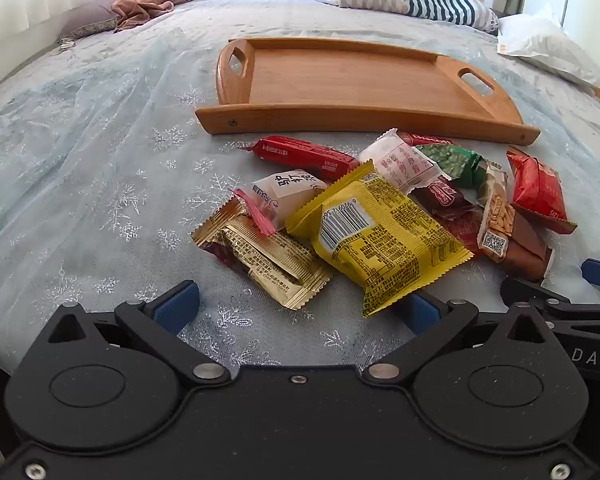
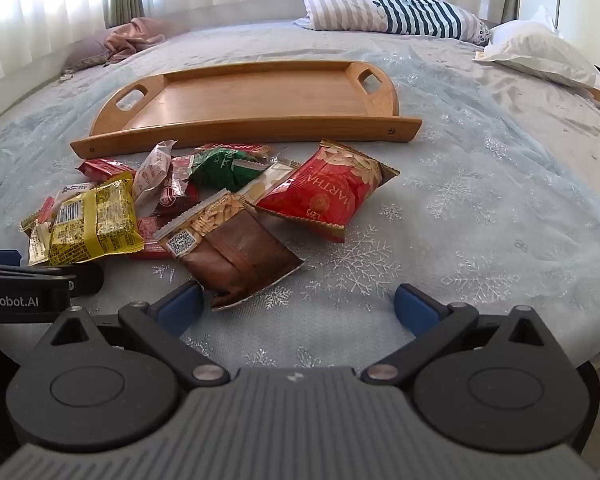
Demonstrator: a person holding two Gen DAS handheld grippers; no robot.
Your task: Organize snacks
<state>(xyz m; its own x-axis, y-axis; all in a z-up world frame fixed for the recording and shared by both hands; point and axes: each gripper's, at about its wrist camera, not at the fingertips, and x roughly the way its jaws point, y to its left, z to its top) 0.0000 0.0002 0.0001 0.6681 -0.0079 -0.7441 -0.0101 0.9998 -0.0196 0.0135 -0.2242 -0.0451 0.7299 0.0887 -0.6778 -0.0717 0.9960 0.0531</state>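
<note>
Two open hand-held grippers, left [image 1: 298, 306], right [image 2: 298, 306], snack pile [image 1: 384, 208] just ahead

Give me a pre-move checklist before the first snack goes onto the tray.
1. Tray empty, room for snacks: ok.
2. Left gripper open, nothing held: ok.
3. Right gripper open, nothing held: ok.
4. Yellow packet on top of the pile, free to lift: ok.
5. Brown packet clear of the right gripper's fingers: cannot tell, its corner lies very close.
6. Snacks separated: not ok, they overlap.
</note>
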